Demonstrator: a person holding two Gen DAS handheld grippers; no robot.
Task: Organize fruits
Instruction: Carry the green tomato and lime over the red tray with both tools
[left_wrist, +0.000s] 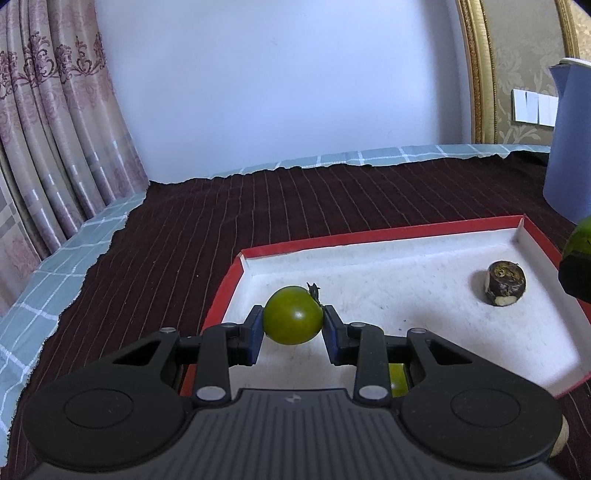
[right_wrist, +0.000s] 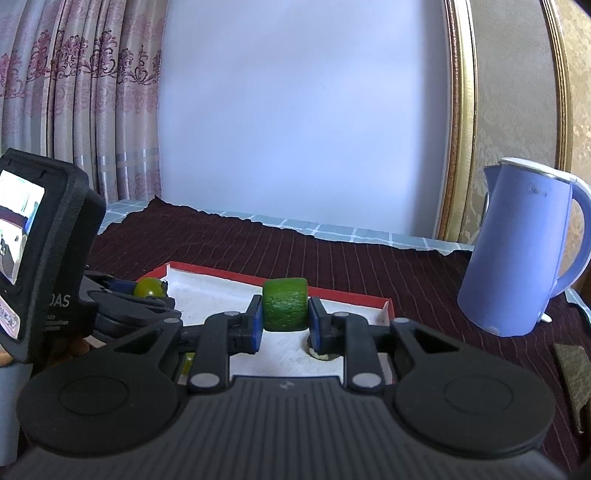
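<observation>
Sorting roughly midway, judging by layout. Already sitting in the shallow red-edged white cardboard tray (left_wrist: 424, 254): a brown stubby cylindrical fruit chunk with a pale cut base (left_wrist: 505, 283), ahead and right of the left tongs (left_wrist: 293, 318); also a sliver of yellow-green round fruit (left_wrist: 398, 380) just under the left tongs' right finger, mostly hidden. Unclear whether more fruit waits outside the tray.

Left tongs: narrowly spread, pinching a smooth round green tomato-like fruit with a dark dried stem (left_wrist: 293, 314) between the blue pads, held over the tray's near-left corner. Cannot tell if lifted clear or touching the floor of the tray.

Right tongs (right_wrist: 285, 320): pressed close, clamping a rough-skinned green barrel-shaped fruit piece (right_wrist: 284, 309), held above the tray interior; brown chunk just below the right finger.

Left to do, as a guess: set both pieces down in the tray.

Lilac plastic electric kettle (right_wrist: 524, 251) standing on the dark striped desk cloth (left_wrist: 258, 214), well right of the right tongs, clear of the tray.
</observation>
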